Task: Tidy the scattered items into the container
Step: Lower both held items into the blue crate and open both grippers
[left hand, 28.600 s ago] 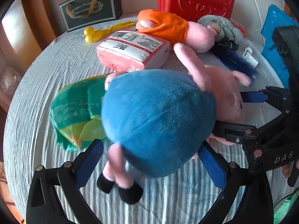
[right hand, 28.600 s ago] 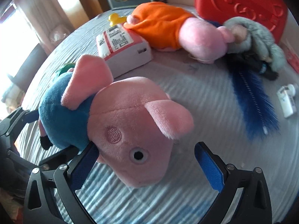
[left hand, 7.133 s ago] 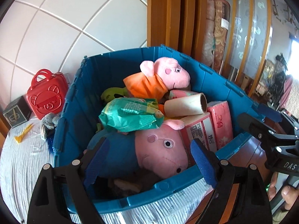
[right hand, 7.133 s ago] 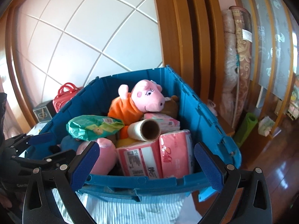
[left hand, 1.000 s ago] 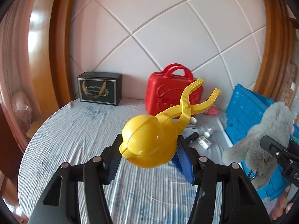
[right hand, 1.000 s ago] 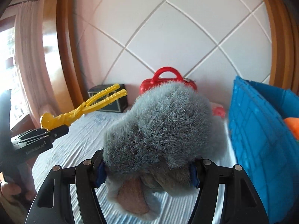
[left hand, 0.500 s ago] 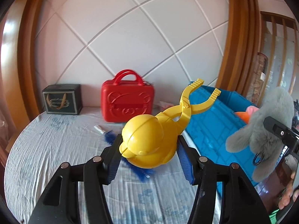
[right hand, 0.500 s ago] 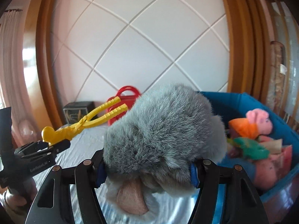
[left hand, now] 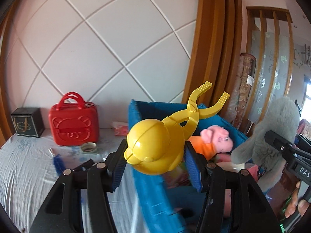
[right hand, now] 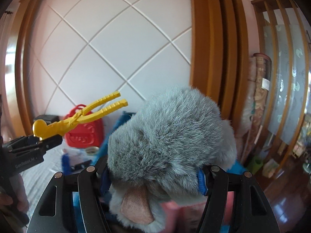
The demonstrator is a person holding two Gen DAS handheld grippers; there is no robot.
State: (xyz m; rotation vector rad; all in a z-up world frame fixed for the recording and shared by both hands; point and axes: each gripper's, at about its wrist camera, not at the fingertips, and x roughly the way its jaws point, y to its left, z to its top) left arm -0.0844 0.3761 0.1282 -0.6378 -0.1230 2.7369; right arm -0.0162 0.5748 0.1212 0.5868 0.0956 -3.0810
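Right wrist view, grey plush toy hiding blue bin

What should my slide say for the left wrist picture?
Left gripper holds a yellow duck clamp toy above the blue bin.

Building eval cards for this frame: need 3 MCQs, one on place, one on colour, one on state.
1. Where does the red case stand?
A. inside the blue bin
B. on the striped cloth by the wall
C. in the right gripper

2. What colour is the duck-headed clamp toy?
A. yellow
B. green
C. white

3. How is the right gripper?
A. open and empty
B. shut on the grey plush
C. out of view

Answers:
1 B: the case sits on the cloth, left of the blue bin.
2 A: both views show it yellow, held in the left gripper.
3 B: the pads press both flanks of the grey plush.
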